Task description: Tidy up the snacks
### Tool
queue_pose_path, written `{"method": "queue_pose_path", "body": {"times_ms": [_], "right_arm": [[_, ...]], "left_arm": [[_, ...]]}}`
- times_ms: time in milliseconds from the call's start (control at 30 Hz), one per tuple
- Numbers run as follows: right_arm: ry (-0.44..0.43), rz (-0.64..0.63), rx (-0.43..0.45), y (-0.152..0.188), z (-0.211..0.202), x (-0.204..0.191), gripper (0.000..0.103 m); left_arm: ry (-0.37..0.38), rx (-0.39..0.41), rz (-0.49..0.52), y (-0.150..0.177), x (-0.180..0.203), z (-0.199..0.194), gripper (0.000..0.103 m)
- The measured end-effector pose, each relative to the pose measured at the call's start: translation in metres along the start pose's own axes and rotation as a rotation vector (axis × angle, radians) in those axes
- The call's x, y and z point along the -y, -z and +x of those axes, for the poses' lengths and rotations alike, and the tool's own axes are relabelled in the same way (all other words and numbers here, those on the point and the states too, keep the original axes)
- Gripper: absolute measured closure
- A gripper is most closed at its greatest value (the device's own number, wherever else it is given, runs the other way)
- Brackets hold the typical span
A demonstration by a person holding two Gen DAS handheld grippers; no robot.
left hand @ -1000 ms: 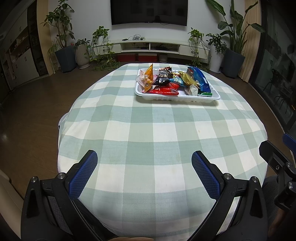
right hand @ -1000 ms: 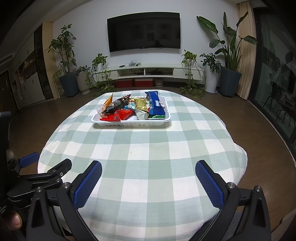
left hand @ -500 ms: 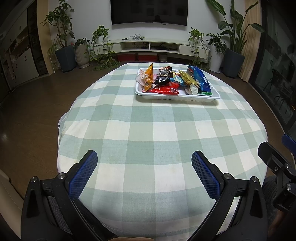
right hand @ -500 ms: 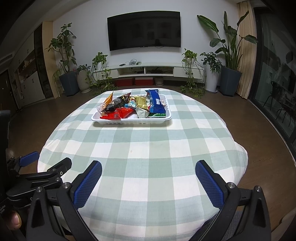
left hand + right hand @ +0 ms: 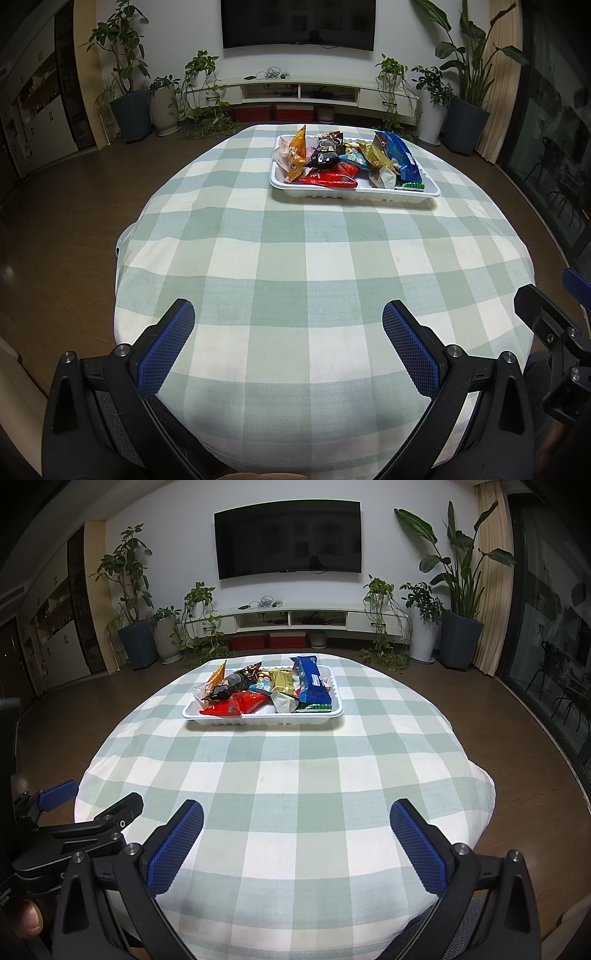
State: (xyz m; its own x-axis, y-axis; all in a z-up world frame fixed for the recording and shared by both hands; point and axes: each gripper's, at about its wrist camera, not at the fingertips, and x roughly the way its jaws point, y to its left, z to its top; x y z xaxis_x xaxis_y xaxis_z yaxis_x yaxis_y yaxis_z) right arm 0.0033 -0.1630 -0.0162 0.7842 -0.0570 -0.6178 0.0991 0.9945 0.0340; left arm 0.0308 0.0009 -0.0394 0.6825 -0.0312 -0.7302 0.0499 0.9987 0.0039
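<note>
Snacks (image 5: pixel 347 162) are piled in a white tray (image 5: pixel 354 194) at the far side of a round table covered with a green and white checked cloth (image 5: pixel 295 266). In the pile, an orange bag (image 5: pixel 297 153) is seen at the left end, a red packet (image 5: pixel 328 179) at the front, a dark packet (image 5: pixel 325 155) behind it, a gold packet (image 5: pixel 371 155) near the middle and a long blue packet (image 5: pixel 400 157) along the right side. From the right wrist view the same tray (image 5: pixel 262 716) is seen a bit to the left of the middle, with the red packet (image 5: pixel 240 705) at the front and the blue packet (image 5: pixel 312 681) on the right. The left gripper (image 5: pixel 288 332) is held low over the near edge of the table, well apart from the tray, and its blue pads (image 5: pixel 166 345) are spread wide with nothing between them. The right gripper (image 5: pixel 295 830) is held the same way, its jaws wide apart and nothing held. The two grippers are side by side, and a piece of each is caught at the edge of the other's view. A thumb (image 5: pixel 27 919) is seen at the bottom left corner of the right wrist view. A dark TV (image 5: pixel 288 539) is hung on the wall behind the table, with a low white shelf (image 5: pixel 291 618) under it and potted plants (image 5: pixel 129 602) on both sides.
</note>
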Motion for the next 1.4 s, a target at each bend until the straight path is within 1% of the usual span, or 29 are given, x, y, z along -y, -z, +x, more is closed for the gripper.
{"method": "queue_pose_path", "body": {"times_ms": [1167, 1400], "right_arm": [[0.000, -0.003, -0.009, -0.0026, -0.0027, 0.0003, 0.000], [0.001, -0.002, -0.013, 0.0033, -0.0046, 0.0010, 0.000]], "left_arm": [[0.002, -0.001, -0.001, -0.0017, -0.0002, -0.0010, 0.000], [-0.026, 0.054, 0.032, 0.0067, 0.0096, -0.0050, 0.000]]}}
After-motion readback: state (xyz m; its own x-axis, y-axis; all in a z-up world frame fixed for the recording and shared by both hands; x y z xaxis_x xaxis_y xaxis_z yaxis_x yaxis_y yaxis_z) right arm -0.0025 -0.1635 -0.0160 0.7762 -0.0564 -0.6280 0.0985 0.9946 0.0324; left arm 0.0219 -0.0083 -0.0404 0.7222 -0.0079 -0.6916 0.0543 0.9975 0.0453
